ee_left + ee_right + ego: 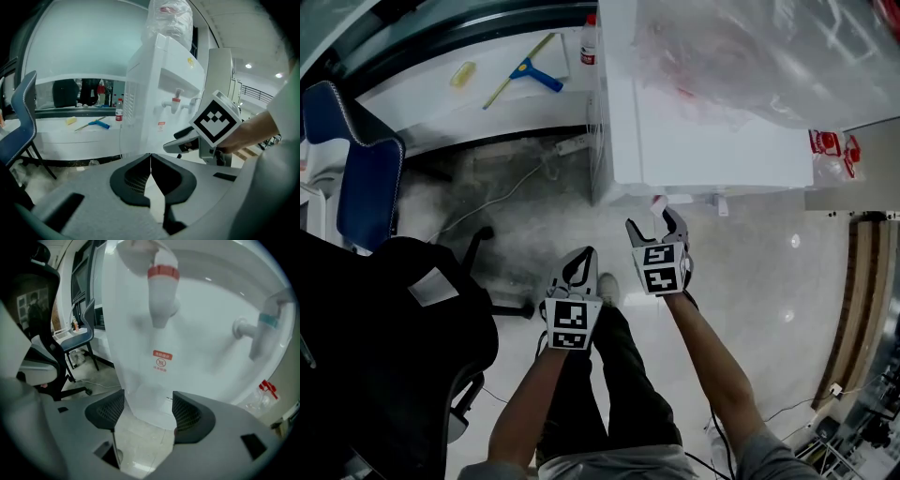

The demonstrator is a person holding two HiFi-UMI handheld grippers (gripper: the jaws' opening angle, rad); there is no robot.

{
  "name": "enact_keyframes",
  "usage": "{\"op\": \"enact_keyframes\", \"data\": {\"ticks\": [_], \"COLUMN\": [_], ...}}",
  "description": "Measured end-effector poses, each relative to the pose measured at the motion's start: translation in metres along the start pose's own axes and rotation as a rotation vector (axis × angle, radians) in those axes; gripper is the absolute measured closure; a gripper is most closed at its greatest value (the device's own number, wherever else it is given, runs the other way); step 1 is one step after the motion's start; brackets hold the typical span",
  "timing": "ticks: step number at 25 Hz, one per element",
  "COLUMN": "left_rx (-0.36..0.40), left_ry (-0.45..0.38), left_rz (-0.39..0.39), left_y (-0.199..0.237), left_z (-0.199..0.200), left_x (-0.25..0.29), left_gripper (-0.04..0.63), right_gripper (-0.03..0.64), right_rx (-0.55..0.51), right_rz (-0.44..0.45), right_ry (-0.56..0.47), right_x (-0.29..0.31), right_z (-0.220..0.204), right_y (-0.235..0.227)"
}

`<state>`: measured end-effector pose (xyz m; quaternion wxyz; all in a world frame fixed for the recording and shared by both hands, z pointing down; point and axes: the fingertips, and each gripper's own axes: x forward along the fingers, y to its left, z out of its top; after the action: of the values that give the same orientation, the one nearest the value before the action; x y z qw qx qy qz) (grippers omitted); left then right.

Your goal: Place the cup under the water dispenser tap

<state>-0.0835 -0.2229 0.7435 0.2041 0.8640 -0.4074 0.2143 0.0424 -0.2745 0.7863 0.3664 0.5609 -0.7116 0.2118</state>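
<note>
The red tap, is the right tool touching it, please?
Apart. The right gripper view shows the red tap well above the open right tool, with a clear gap between.

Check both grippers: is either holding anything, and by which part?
Nothing is held. The left gripper is shut on nothing. The right gripper is open, with only the front of the water dispenser seen between its jaws. No cup shows clearly.

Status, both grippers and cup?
Left gripper shut, empty; right gripper open, empty, aimed below red tap. Cup: can't make one out. Water dispenser front unobstructed.
</note>
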Motion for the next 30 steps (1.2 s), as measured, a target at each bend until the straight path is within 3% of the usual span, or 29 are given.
{"op": "enact_keyframes", "data": {"ticks": [6, 14, 21, 30], "left_rx": [0.003, -0.03, -0.029, -0.054], "left_ry": [-0.012, -0.002, -0.023, -0.042], "left_rz": [-0.012, -0.056, -0.101, -0.263], "left_y": [-0.002, -0.01, -0.026, -0.065], "left_z": [0.026, 0.06, 0.106, 0.192], "left_x": [-0.008, -0.04, -0.074, -0.131], "left_gripper": [0.584, 0.584, 0.584, 0.586], "right_gripper": [0.313, 0.421, 0.525, 0.599], "right_rx": [0.082, 0.16, 0.218, 0.365], "right_rz": [0.004, -0.005, -0.013, 0.005], "right_ry": [-0.044, -0.09, -0.165, -0.307], "right_x": [-0.027, -0.087, -0.152, -0.259], "right_z": [0.003, 0.014, 0.056, 0.121], "right_y": [0.009, 0.014, 0.018, 0.014]}}
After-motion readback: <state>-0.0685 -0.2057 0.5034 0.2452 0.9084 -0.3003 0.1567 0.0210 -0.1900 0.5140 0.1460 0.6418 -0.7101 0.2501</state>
